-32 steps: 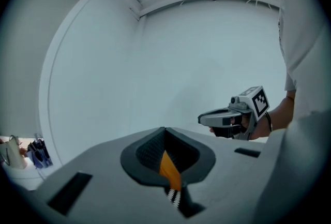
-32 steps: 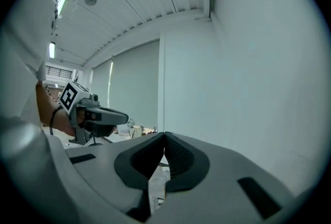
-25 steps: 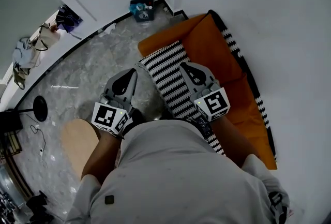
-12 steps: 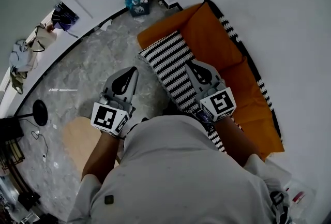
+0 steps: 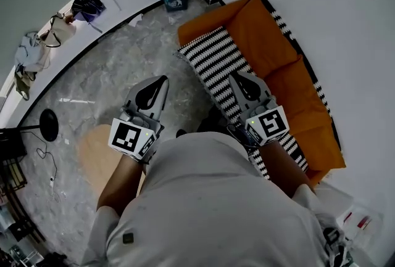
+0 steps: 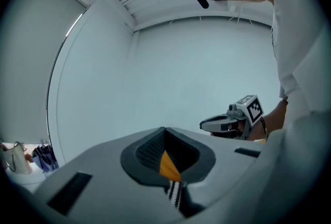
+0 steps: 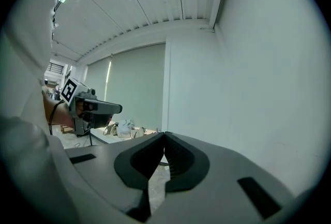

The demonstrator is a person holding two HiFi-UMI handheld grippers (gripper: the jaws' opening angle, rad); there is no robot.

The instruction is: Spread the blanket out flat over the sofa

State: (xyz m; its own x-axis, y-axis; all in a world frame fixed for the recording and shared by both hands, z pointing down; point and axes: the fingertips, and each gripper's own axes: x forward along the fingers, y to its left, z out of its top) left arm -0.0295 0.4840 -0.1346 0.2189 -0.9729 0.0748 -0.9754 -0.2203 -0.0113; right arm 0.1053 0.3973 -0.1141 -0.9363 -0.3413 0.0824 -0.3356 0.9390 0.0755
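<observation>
Jaws closed and empty on left gripper (image 5: 162,79) and right gripper (image 5: 236,76). Striped blanket (image 5: 213,62) lying along orange sofa (image 5: 271,44), beneath right gripper; left gripper over floor (image 5: 111,68).

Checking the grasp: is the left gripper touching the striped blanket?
Apart. Head view shows floor between the left gripper and the striped blanket.

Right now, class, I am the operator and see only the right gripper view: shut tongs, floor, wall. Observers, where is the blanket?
Observer: The blanket lies in a striped strip along the front of the sofa; orange shows behind it.
Operator: Where am I?
Observer: The right gripper is over that strip, pointing along it.
Operator: And the other?
Observer: The left gripper is over the floor, beside the sofa.
</observation>
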